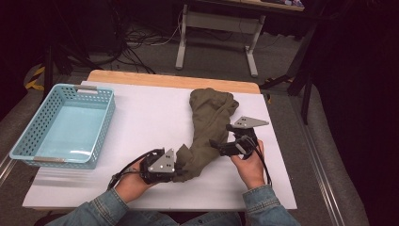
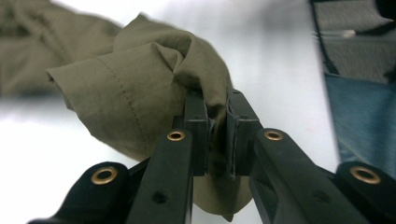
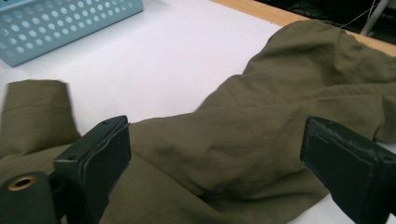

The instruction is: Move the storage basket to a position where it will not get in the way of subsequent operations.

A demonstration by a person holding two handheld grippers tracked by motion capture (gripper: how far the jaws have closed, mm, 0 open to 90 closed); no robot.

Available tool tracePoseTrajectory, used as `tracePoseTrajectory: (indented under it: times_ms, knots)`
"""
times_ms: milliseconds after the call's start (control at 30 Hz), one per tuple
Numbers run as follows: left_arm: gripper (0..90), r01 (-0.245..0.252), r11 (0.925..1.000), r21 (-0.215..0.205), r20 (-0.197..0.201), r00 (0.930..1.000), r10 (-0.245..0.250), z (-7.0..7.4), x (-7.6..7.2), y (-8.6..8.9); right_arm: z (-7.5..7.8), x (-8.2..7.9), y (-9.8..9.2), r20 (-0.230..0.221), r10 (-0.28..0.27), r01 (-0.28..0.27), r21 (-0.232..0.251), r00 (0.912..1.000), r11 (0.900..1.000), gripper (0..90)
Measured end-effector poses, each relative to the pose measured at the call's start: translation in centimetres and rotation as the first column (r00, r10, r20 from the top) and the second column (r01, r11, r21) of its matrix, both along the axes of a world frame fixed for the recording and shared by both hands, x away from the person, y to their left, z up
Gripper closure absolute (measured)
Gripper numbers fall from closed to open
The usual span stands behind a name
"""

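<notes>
pinching the olive garment [image 1: 207,127] hem in my left gripper [image 2: 217,135], i see its long axis run ahead between the spread jaws of my right gripper [image 3: 215,163].

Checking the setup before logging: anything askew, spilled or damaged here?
Nothing spilled or damaged. The olive garment lies crumpled and twisted across the white table; the left gripper pinches its near end, and the right gripper is wide open over it. The blue basket sits empty.
</notes>
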State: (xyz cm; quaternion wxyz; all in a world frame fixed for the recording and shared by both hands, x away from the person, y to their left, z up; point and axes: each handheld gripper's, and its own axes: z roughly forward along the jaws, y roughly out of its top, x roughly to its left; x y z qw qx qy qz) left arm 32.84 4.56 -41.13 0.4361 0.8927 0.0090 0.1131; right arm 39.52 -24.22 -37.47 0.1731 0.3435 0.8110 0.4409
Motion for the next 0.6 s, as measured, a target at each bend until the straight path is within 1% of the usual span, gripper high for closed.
tracePoseTrajectory:
  times_ms: [33, 100, 133, 167, 200, 267, 300, 367, 400, 433, 467, 500, 533, 567, 600]
  knots:
    - [82.0, 0.01, 0.9999, 0.006, 0.008, 0.9999, -0.01, 0.0, -0.3, -0.1, -0.2, -0.2, -0.4, -0.009, -0.006, 0.006, 0.014, 0.9999, 1.0, 8.2]
    - [81.9, 0.046, 0.9986, 0.024, 0.026, 0.9985, -0.047, 0.1, -0.9, -0.5, -0.5, -0.4, -0.9, -0.027, -0.007, 0.008, 0.027, 0.9996, 1.0, 6.6]
    - [81.8, 0.072, 0.9969, 0.031, 0.022, 0.9971, -0.073, 0.0, -1.0, -0.7, -0.6, -0.4, -0.9, -0.034, -0.008, 0.008, 0.025, 0.9994, 1.0, 6.1]
    - [81.7, 0.095, 0.9949, 0.033, 0.004, 0.9955, -0.095, -0.1, -1.1, -0.9, -0.7, -0.6, -1.0, -0.04, -0.013, 0.014, 0.021, 0.9991, 1.0, 5.4]
    - [81.8, 0.112, 0.993, 0.035, -0.009, 0.9937, -0.112, -0.4, -1.2, -1.2, -0.7, -0.7, -0.9, -0.038, -0.017, 0.018, 0.016, 0.9991, 1.0, 4.9]
    - [81.8, 0.154, 0.9869, 0.047, -0.03, 0.9878, -0.153, -0.8, -1.5, -1.7, -0.8, -1.0, -0.7, -0.04, -0.019, 0.02, 0.02, 0.999, 1.0, 3.7]
    - [82.3, 0.177, 0.983, 0.049, -0.035, 0.9839, -0.175, -1.0, -1.6, -2.0, -1.0, -1.1, -0.3, -0.049, -0.02, 0.02, 0.019, 0.9986, 1.0, 1.6]
    - [82.6, 0.208, 0.9765, 0.058, -0.051, 0.9774, -0.205, -1.3, -2.0, -2.5, -1.1, -1.1, 0.0, -0.058, -0.028, 0.029, 0.015, 0.9979, 0.999, 0.0]
    - [83.4, 0.217, 0.9748, 0.053, -0.063, 0.9749, -0.213, -1.4, -2.1, -2.6, -1.4, -1.1, 0.4, -0.064, -0.037, 0.038, 0.007, 0.9973, 0.999, 0.0]
    - [83.9, 0.236, 0.9707, 0.048, -0.079, 0.9696, -0.232, -1.4, -2.1, -2.7, -1.6, -1.1, 0.5, -0.064, -0.041, 0.042, 0.002, 0.9971, 0.999, 0.0]
    - [84.6, 0.255, 0.9662, 0.036, -0.097, 0.9631, -0.251, -1.5, -2.1, -2.8, -1.8, -1.1, 0.8, -0.069, -0.061, 0.061, -0.001, 0.9957, 0.998, 0.0]
    - [85.0, 0.277, 0.9607, 0.021, -0.113, 0.9553, -0.273, -1.6, -2.1, -2.9, -2.1, -0.9, 0.9, -0.076, -0.08, 0.08, -0.006, 0.9938, 0.997, 0.0]
    - [86.0, 0.292, 0.9563, 0.013, -0.138, 0.9478, -0.288, -1.7, -2.1, -2.9, -2.3, -0.8, 1.1, -0.093, -0.079, 0.079, -0.01, 0.9925, 0.997, 0.0]
    - [87.0, 0.3, 0.9541, 0.008, -0.139, 0.9452, -0.296, -1.7, -2.1, -3.0, -2.7, -0.7, 1.2, -0.104, -0.078, 0.077, -0.017, 0.9915, 0.997, 0.0]
    - [87.1, 0.304, 0.9528, 0.005, -0.141, 0.9435, -0.3, -1.7, -2.2, -3.1, -2.9, -0.7, 1.2, -0.101, -0.077, 0.076, -0.019, 0.9918, 0.997, 1.6]
